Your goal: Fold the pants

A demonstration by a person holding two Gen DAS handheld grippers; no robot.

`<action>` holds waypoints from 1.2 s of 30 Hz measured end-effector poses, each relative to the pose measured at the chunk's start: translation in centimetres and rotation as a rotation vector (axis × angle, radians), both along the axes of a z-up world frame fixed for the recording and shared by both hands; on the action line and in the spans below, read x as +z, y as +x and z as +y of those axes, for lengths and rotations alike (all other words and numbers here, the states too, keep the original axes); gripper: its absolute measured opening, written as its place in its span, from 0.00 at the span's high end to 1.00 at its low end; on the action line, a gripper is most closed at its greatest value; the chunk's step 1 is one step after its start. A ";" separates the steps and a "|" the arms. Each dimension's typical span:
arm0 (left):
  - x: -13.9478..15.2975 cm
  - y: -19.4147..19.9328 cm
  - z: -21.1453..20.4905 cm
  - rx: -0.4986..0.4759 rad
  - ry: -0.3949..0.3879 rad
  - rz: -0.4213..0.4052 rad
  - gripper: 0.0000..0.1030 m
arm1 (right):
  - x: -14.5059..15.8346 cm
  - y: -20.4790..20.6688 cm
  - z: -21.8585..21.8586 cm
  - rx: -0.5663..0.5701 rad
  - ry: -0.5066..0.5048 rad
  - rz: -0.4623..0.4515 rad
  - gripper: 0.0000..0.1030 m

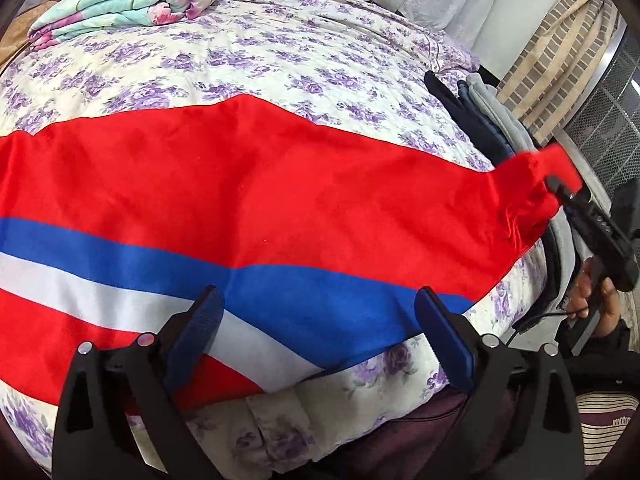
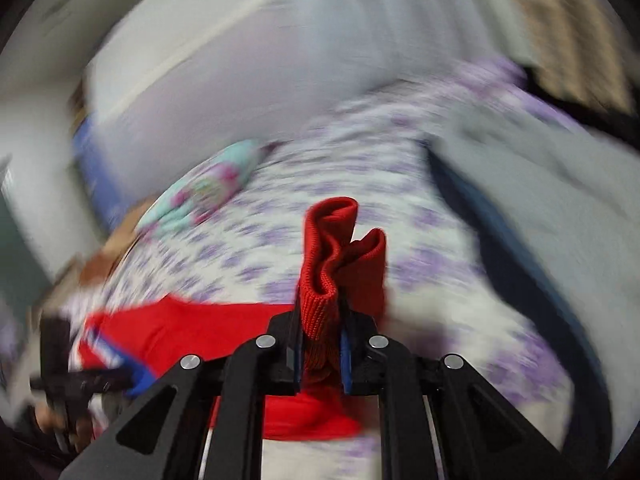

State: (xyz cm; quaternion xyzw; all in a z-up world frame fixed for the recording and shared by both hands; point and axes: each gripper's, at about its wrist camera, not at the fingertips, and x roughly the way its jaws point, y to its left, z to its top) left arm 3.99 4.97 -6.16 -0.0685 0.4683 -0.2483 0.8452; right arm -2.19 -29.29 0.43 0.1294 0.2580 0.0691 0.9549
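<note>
Fold is in hand: pants (image 1: 248, 184) lie spread across the bed (image 1: 224, 60), red with blue and white stripes, one leg end lifted at the right edge. Right tool (image 2: 320, 320) is clamped on the ribbed red cuff (image 2: 340, 248) (view heavily blurred). Left tool (image 1: 320, 320) hovers with jaws wide apart over the near stripe, pads not on cloth. Next move, I judge: carry the cuff left across the pants toward the other end, left tool pinning or taking the near hem. Open room: bare bed far of the pants. Crowded spots: folded blanket (image 1: 132, 0) far left, dark and grey clothes (image 1: 488, 112) at the right edge.
</note>
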 end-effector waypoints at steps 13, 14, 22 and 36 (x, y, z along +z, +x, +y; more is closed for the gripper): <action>0.4 -1.3 1.6 0.010 -0.033 -0.023 0.09 | -2.3 1.9 16.8 0.440 -0.345 -0.008 0.40; 0.4 -1.3 1.7 0.008 -0.039 -0.024 0.09 | -1.4 1.4 15.9 0.436 -0.316 -0.028 0.40; 0.2 -1.4 1.5 0.004 -0.045 -0.036 0.06 | -3.1 3.8 15.0 0.427 -0.391 0.146 0.61; 0.2 -1.3 1.5 0.003 -0.048 -0.033 0.05 | 2.0 3.6 14.1 0.495 -0.272 0.044 0.93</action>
